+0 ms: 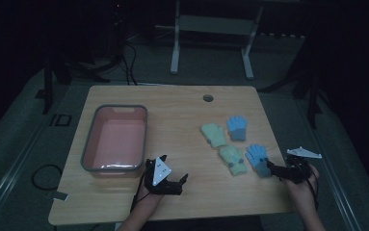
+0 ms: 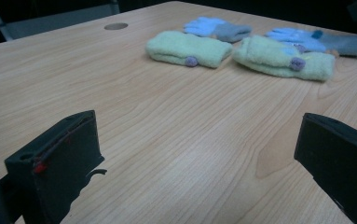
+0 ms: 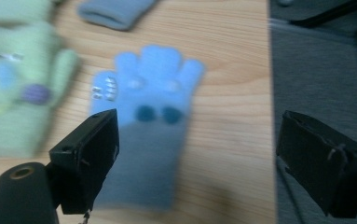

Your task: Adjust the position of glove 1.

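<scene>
Right tongs (image 1: 272, 168) agape over blue glove (image 1: 257, 159)

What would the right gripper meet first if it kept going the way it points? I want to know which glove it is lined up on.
Most likely the nearer blue glove: its grey cuff lies between the open jaws of the right gripper, fingers pointing away. Height above it is unclear.

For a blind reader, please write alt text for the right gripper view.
The open right gripper hovers over a fuzzy blue glove with a grey cuff lying flat on the light wooden table; a fuzzy pale green glove lies beside it.
</scene>
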Motion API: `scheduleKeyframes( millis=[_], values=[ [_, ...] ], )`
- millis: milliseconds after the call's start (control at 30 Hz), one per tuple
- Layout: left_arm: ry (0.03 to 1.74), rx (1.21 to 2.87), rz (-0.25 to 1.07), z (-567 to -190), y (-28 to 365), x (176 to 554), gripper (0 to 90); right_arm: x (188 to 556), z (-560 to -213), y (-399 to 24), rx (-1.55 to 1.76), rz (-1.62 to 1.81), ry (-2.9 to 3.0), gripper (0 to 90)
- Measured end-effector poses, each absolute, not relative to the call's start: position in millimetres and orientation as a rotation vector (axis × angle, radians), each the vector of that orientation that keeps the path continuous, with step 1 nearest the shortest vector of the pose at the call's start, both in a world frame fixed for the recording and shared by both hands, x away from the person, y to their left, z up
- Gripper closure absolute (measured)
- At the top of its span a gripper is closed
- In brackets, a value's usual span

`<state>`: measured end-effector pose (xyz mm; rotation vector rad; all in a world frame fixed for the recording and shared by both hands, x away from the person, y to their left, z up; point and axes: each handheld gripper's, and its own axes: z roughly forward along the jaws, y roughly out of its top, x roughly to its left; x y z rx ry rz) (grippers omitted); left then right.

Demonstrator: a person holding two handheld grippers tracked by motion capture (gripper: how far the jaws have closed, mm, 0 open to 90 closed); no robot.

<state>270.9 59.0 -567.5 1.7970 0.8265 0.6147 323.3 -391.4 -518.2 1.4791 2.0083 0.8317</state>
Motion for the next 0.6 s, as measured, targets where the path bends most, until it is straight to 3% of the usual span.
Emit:
scheduleKeyframes(
  millis=[233, 333, 467, 600],
  values=[
    [0.822, 1.799, 0.624, -568, 59, 270, 0.5, 323, -499, -391, 1.505, 0.880, 2.006, 22.3],
    [0.821, 1.800, 0.625, -567, 58, 270, 0.5, 322, -491, -392, 1.503, 0.892, 1.989, 22.3],
    [0.823, 1.799, 0.626, -568, 58, 270, 0.5, 326, -483, -390, 1.497, 0.892, 2.018, 12.5],
    [0.824, 1.800, 0.626, -568, 58, 270, 0.5, 330, -476, -386, 1.497, 0.907, 2.046, 11.4]
  ],
)
